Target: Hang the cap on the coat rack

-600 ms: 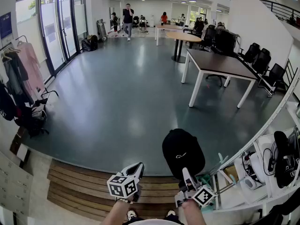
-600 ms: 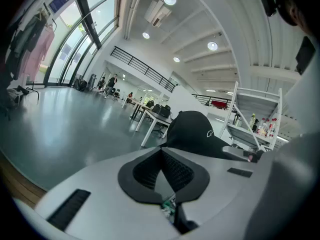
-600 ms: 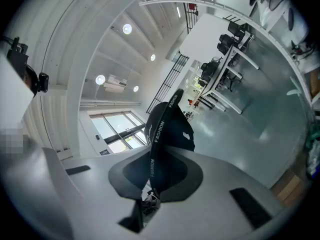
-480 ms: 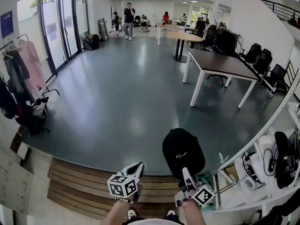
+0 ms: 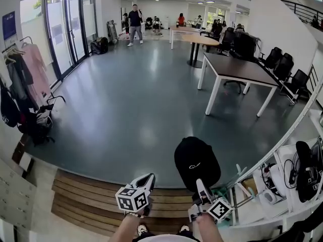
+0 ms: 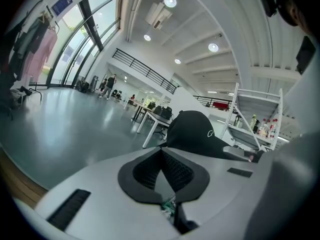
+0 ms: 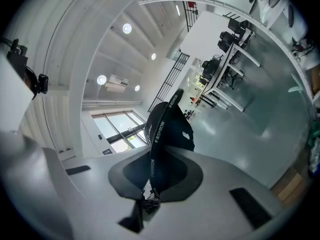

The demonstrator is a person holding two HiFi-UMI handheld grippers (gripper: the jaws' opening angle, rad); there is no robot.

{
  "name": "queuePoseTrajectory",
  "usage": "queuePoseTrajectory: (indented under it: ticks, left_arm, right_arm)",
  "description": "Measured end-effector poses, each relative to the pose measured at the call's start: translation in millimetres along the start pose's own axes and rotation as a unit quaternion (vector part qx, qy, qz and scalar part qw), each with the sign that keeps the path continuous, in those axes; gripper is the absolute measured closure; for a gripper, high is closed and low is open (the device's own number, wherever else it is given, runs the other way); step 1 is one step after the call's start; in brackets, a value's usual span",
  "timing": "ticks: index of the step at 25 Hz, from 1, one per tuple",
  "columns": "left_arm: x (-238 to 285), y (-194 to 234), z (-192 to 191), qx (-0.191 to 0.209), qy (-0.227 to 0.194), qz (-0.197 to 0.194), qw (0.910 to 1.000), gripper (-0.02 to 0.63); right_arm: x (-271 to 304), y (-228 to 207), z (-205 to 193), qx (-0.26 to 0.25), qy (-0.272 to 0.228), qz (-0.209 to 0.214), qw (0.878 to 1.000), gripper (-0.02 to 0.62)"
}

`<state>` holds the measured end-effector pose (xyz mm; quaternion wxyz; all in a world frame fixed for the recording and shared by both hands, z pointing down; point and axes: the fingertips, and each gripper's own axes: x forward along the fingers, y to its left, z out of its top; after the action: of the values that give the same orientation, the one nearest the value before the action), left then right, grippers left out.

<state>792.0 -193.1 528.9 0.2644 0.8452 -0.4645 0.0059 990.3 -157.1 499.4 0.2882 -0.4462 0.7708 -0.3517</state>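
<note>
Cap (image 5: 197, 163) picked up but not yet hung; the rack (image 5: 15, 45) stands well apart, far to the left of both claws. Right claw (image 5: 201, 186): jaws almost together, pinching the cap's strap, with the cap just ahead of the tips. Left claw (image 5: 146, 178): closed, empty, beside the cap.

The left tongs (image 5: 148, 177) and the right tongs (image 5: 199, 184) are each being presented as a pale grey and white moulded shell tapering to a narrow tip. A marker cube (image 5: 132, 199) printed with black-and-white squares is being carried at the rear of the left unit, and a second cube (image 5: 220, 209) of the same kind at the rear of the right. In the gripper views, ribbed black pads (image 6: 177, 171) are being shown set into a smooth grey housing. Dark rectangular slots (image 6: 70, 209) are being shown recessed in that housing, and fine wiring (image 6: 167, 207) is being exposed beneath the pads.
</note>
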Motion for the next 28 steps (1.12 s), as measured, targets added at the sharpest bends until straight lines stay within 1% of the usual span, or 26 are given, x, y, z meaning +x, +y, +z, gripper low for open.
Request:
queuePoseTrajectory:
  ticks: [6, 9, 11, 14, 18, 22, 26, 28]
  left_arm:
    - [-1.4, -4.1, -0.5, 0.002, 0.001, -0.001, 1.0000, 0.603]
    - [-5.5, 0.5, -1.7, 0.003, 0.000, 0.001, 1.0000, 0.603]
    - [-6.8, 6.3, 4.0, 0.003, -0.006, 0.004, 1.0000, 0.601]
    - [-7.5, 4.5, 7.4, 0.000, -0.006, 0.005, 1.0000, 0.603]
    - [-2.6, -2.3, -2.5, -0.009, -0.003, 0.006, 0.9999, 0.602]
    - [-1.1, -2.6, -2.3, -0.008, -0.005, 0.011, 0.9999, 0.603]
    - [0.1, -9.3, -1.7, -0.017, -0.007, -0.003, 0.9998, 0.602]
    - [-0.4, -12.5, -3.3, -0.020, -0.010, -0.005, 0.9997, 0.603]
  right_arm:
    - [-5.2, -2.2, -1.2, -0.016, 0.007, -0.008, 1.000, 0.575]
    - [-2.8, 2.4, -1.9, -0.008, -0.003, 0.007, 1.000, 0.575]
    - [7.4, 6.5, -2.2, -0.009, -0.001, 0.017, 1.000, 0.575]
    - [6.3, 2.6, -3.5, -0.003, 0.009, 0.004, 1.000, 0.575]
    - [-5.8, -8.1, 2.2, -0.006, 0.012, -0.010, 1.000, 0.575]
    - [-1.6, -4.6, 4.0, -0.011, 0.017, 0.003, 1.000, 0.575]
    - [-0.7, -6.7, 8.6, -0.005, 0.017, -0.002, 1.000, 0.575]
    - [-0.5, -7.5, 9.7, -0.003, 0.019, 0.006, 1.000, 0.575]
